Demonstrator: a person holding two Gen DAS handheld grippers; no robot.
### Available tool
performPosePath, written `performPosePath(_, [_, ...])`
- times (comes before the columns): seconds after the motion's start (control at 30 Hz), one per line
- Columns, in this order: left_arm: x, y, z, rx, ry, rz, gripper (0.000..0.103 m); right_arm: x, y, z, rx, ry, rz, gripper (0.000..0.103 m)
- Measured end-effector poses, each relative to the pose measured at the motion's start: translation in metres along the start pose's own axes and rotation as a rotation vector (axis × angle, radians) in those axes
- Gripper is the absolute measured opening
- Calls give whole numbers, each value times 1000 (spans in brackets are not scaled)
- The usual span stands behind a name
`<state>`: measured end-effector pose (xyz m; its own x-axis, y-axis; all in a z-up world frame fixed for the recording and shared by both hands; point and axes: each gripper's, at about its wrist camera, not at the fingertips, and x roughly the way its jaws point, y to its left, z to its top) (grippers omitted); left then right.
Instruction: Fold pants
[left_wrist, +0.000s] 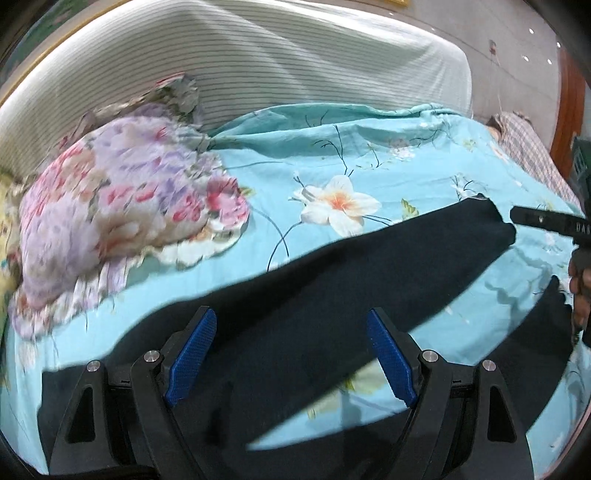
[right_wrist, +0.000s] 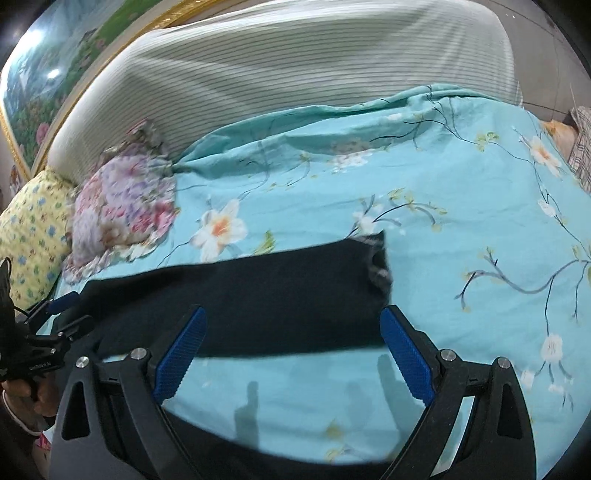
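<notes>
Dark navy pants (left_wrist: 332, 280) lie spread on a light blue floral bedsheet (left_wrist: 332, 155), one leg running to the right with its cuff at the far end. My left gripper (left_wrist: 291, 325) is open, hovering over the pants near the waist end. My right gripper (right_wrist: 293, 325) is open above the far leg (right_wrist: 258, 295), close to its cuff (right_wrist: 378, 266). A second leg crosses the bottom of the right wrist view (right_wrist: 258, 461). The right gripper's finger shows at the right edge of the left wrist view (left_wrist: 546, 219); the left gripper shows at the left of the right wrist view (right_wrist: 55, 314).
A floral pink and purple pillow (left_wrist: 122, 218) lies at the left on the bed. A striped white headboard cushion (left_wrist: 258, 66) stands behind. A yellow flowered pillow (right_wrist: 33, 229) is at far left. A checked cloth (left_wrist: 532, 147) lies at the right edge.
</notes>
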<state>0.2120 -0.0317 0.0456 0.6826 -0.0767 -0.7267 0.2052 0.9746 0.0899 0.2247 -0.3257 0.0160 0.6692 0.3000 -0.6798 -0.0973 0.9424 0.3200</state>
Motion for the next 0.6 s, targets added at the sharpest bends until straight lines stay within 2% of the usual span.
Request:
performPosePath(0.2, [30,-1,21,63,28,-25,84,25,-28,19,63,33,-1,95])
performPosePath(0.4, [73,5,34,80,111,-85,84,56,-42,38,42,87,-10,94])
performPosePath(0.47, [87,7,36,91,145,-106,84,65,-45,43,29,112,-13,90])
performPosePath(0.6, [114,9,34,99,230,-154,84,82,-52,49,25,163,-12,71])
